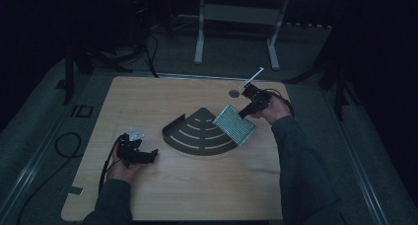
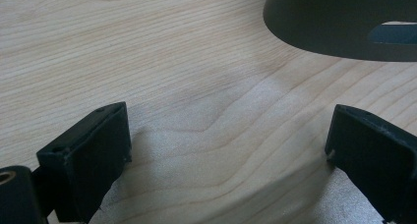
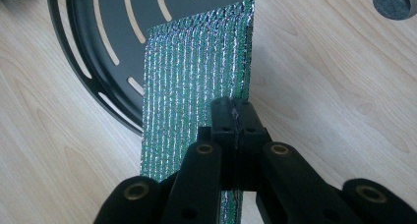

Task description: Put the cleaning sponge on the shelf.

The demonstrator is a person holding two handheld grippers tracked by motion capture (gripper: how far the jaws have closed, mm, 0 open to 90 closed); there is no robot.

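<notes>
Jaws of the left gripper point(image 1: 154, 155) stand wide apart and empty just left of the fan-shaped black tray point(image 1: 183, 134); beyond, the right gripper point(image 1: 242, 112) pinches a shiny green sheet point(image 1: 234, 123) over the tray's right edge

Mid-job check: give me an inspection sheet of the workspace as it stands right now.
Surface: light wooden table, bare around the work.
Job's things: glittery green sheet held over the edge of the black slotted fan-shaped tray.
Clutter: small grey round plug near the far edge.
Grippers: right gripper shut on the sheet; left gripper open, resting on the table beside the tray.
Cables: one loops off the table's left side.
Surroundings: dark room, white frame legs behind.
</notes>
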